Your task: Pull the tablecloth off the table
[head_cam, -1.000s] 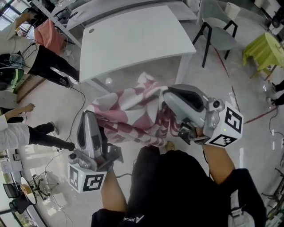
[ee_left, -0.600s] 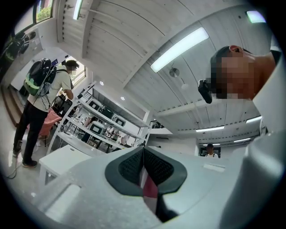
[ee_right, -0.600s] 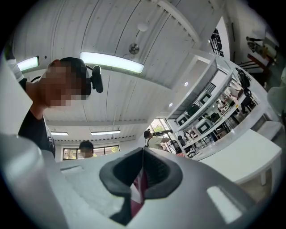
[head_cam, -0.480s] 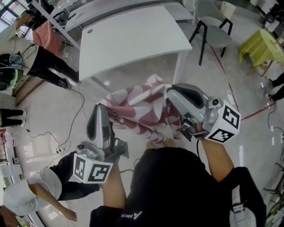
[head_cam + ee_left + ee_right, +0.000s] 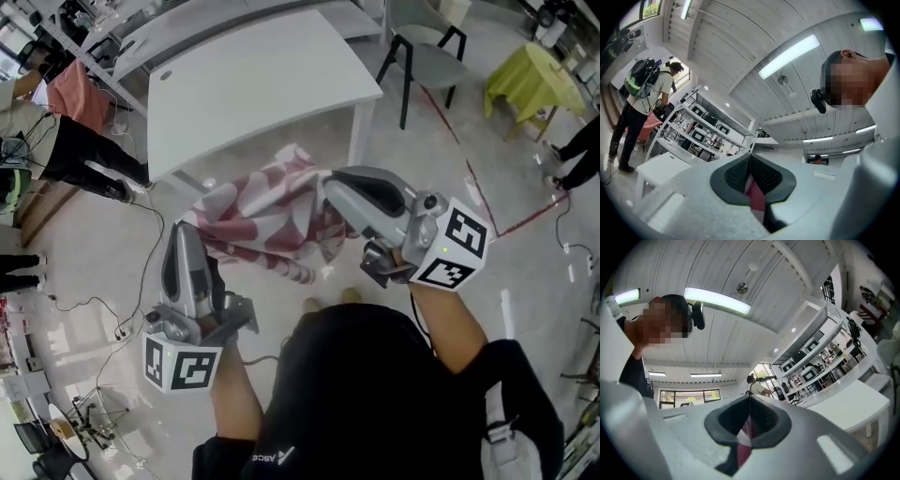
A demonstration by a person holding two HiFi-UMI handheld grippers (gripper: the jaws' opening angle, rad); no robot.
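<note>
The red-and-white patterned tablecloth (image 5: 267, 211) is off the white rectangular bench (image 5: 253, 84). It hangs bunched and crumpled in the air between the two tongs, in front of the bench's near edge and above the pale glossy floor (image 5: 103, 253). None of it lies on the bench top, which shows bare white. Whether its lowest fold touches the floor cannot be told.

The left tongs (image 5: 187, 239) are clenched on the cloth's left end. In the left gripper view the dark ribbed pads (image 5: 731, 176) meet, with a strip of red-and-white fabric (image 5: 755, 199) pinched between them. The right tongs (image 5: 333, 187) are likewise clamped on the cloth's right end. The right gripper view shows its jaws pressed together on a fold of the same fabric (image 5: 745, 437). Both tongs point away from the person toward the bench, the right held a little higher and nearer to it than the left.

Beyond the bench's right corner stands a grey chair with black legs (image 5: 427, 61), and further right a small stand draped in yellow-green cloth (image 5: 530, 80). At the left edge a person in a pink top (image 5: 70, 94) bends over, and black cables (image 5: 141, 309) trail on the floor
</note>
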